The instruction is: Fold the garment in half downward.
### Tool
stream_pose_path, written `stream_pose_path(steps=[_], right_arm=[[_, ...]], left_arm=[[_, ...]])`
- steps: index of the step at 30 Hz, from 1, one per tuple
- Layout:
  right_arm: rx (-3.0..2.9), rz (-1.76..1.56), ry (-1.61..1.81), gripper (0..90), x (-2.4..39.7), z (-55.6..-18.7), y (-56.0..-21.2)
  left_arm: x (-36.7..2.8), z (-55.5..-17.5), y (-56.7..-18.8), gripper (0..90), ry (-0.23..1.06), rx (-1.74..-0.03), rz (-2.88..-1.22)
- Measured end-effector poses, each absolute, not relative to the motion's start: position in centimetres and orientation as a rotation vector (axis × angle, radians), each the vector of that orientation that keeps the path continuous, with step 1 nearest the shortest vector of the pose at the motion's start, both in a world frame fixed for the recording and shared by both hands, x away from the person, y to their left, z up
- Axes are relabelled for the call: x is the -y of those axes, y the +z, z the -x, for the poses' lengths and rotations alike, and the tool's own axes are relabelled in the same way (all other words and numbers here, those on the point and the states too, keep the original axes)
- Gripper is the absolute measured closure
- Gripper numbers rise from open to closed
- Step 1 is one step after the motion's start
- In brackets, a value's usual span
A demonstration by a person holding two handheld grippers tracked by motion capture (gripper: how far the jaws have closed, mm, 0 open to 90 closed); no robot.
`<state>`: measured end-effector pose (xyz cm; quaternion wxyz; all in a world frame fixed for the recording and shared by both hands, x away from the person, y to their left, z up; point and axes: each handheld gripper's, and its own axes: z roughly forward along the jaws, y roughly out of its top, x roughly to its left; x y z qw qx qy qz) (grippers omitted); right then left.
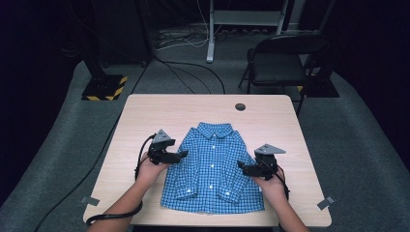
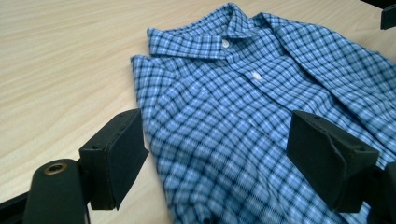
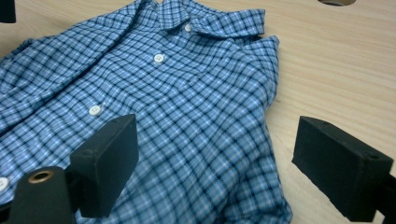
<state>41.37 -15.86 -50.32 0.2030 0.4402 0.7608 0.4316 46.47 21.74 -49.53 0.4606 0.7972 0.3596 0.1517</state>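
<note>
Both our tongs, left (image 1: 183, 155) and right (image 1: 240, 166), hover released at the sleeves of the blue checked cotton shirt (image 1: 211, 166), lying buttoned and flat, front up, mid-bench (image 1: 145, 111). No fold made yet; all folding remains.

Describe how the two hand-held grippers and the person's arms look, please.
The left gripper and right gripper are black, each topped with a grey three-cornered plate and ending in two blocky black jaws with flat pads. A black cable trails from each along the forearm. A brass-coloured threaded insert shows beside one jaw. The forearms are bare, no sleeves.
</note>
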Motion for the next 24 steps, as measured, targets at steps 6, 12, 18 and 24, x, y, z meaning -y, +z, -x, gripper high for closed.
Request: stream_pose_path(steps=[6, 12, 18, 24], right_arm=[[-2.12, -1.238, 1.204, 13.5, 15.3, -42.4, -50.4], [-2.099, -1.247, 1.216, 14.5, 15.1, -43.3, -50.7], [-2.082, -1.263, 1.224, 14.9, 15.0, -44.0, -51.0], [-2.086, -1.276, 1.225, 15.0, 14.8, -44.8, -51.3]], left_arm=[[-20.9, -47.6, -49.9, 20.0, 0.367, -0.918, -1.958], [-20.6, -48.5, -50.3, 20.5, 0.356, -0.945, -1.945], [-20.5, -49.4, -50.5, 20.1, 0.349, -0.97, -1.929], [-20.1, -50.2, -50.5, 20.2, 0.353, -0.982, -1.923]])
